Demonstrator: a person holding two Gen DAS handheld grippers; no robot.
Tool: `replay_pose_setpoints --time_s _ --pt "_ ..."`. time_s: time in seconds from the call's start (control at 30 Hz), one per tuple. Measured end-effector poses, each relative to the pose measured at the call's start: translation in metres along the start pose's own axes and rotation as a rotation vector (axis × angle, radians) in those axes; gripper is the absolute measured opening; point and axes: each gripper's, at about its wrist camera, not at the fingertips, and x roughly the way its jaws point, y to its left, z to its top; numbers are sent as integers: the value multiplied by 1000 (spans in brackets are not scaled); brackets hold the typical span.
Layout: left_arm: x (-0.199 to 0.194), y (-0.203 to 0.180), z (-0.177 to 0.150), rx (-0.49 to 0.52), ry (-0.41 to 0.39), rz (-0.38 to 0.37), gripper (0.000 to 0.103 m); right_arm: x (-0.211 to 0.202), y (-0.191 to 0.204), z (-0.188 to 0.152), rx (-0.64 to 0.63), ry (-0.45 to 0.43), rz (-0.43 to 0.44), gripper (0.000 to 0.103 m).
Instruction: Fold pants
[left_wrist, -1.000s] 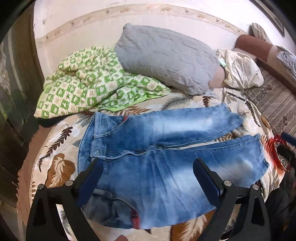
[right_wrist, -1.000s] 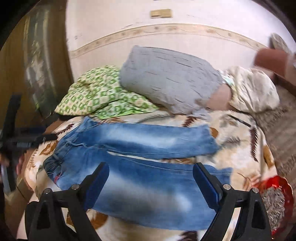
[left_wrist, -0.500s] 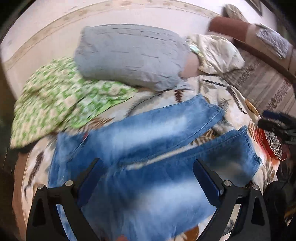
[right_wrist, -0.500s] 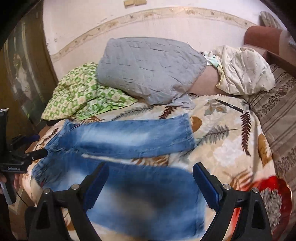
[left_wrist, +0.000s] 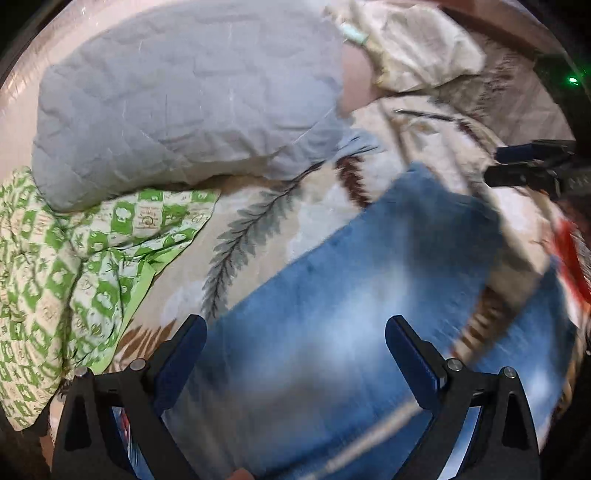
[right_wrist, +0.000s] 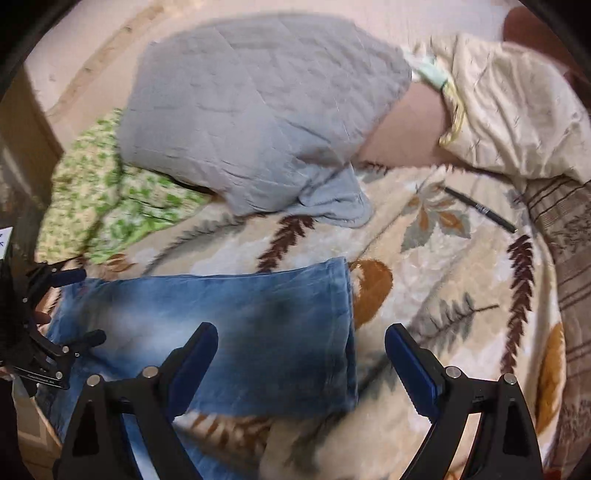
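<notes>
Two grippers, both with fingers spread wide and nothing between them. Left gripper (left_wrist: 295, 354) hovering over the blue jeans (left_wrist: 369, 295), blue pads either side of a faded denim leg; seen again at the left edge of the right wrist view (right_wrist: 79, 306), fingers likewise apart above the waist end. Right gripper (right_wrist: 301, 354) poised over the hem end of a leg (right_wrist: 258, 325), left pad over denim, right pad over the bare leaf-print blanket (right_wrist: 461, 280); visible too at the right edge of the left wrist view (left_wrist: 517, 164), low over the bed, too blurred there to judge its opening.

Jeans spread flat on the leaf-print blanket, legs running across the bed, far leg's hem ending just short of an orange leaf motif. Much of the denim blurred in the left wrist view.

Beyond the jeans, a grey quilted pillow (right_wrist: 258, 110) lying partly on a green-and-white checked cloth (left_wrist: 74, 266) bunched on the left. Cream crumpled fabric (right_wrist: 517, 110) at the far right, near the wall. Black pen (right_wrist: 480, 208) lying on the blanket well apart from the jeans, between the pillow and a striped brown cover (right_wrist: 565, 229). Something red (left_wrist: 569, 251) at the right rim of the left wrist view, too smeared to identify.
</notes>
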Motion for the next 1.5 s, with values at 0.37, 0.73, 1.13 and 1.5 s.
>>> replay_pose_setpoints --time_s 0.37,0.73,1.13,1.5 --pt "77 4 25 119 78 -52 97 99 -19 34 26 141 -11 94" --pt "105 18 29 181 159 -188 97 125 -27 42 23 204 96 78" --pt "89 -2 28 243 139 -224 9 123 -24 41 -19 198 108 22" --pt "10 -10 23 224 5 -136 7 43 5 32 -132 28 80 17"
